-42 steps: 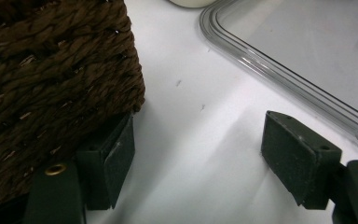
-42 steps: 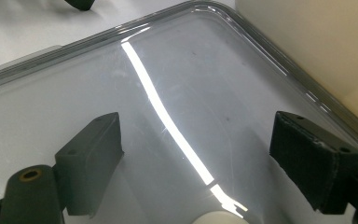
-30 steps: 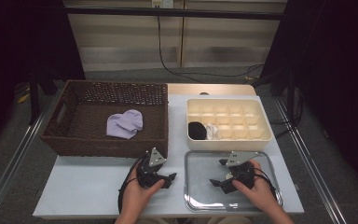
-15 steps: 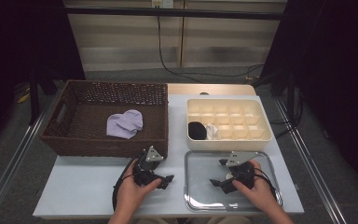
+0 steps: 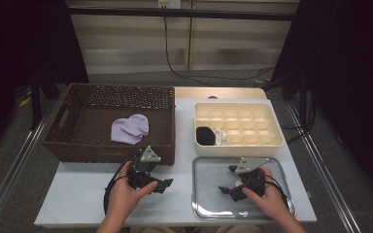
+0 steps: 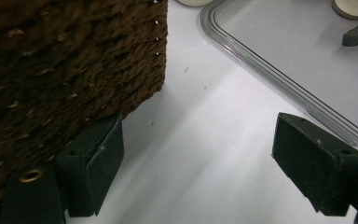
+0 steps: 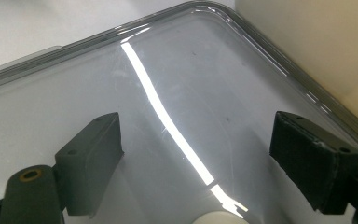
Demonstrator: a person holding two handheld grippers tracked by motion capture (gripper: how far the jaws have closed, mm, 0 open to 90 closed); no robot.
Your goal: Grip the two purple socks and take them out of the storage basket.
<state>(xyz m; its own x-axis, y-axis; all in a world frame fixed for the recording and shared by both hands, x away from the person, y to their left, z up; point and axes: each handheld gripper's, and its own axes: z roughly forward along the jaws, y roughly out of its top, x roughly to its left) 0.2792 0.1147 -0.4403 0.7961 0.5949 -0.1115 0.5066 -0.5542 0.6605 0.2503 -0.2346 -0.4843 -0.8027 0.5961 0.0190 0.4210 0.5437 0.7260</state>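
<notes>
**Both grippers low and empty at the desk's near edge**

Plainly, neither gripper holds anything. The left gripper point(image 5: 161, 185) rests on the bare white desk point(image 5: 77, 194) near its front edge, just before the near right corner of the wicker basket point(image 5: 68, 145). In the left gripper view its jaws stand wide apart with only desk surface between them; the left jaw sits right against the foot of the basket's woven wall point(image 6: 65, 60), though whether it touches cannot be told. The right gripper point(image 5: 229, 180) is over the clear tray point(image 5: 209, 204) at the desk's near right corner, jaws likewise spread, nothing clamped. In the right gripper view a strip of glare runs across the tray floor point(image 7: 177, 70), and a pale rounded object at the bottom edge is cut off and hard to identify.

Inside the basket lies a lilac cloth point(image 5: 129, 129), folded or bunched; its exact kind is unclear at this size. Behind the tray, toward the desk's far right corner, stands a cream divided box point(image 5: 277, 141). One near-left compartment holds a black bundle point(image 5: 205, 136), and the next one to its right holds a whitish item point(image 5: 221, 137), too small to make out. Both hands cover most of the gripper bodies, and the forearms are cut off by the bottom of the high view.
</notes>
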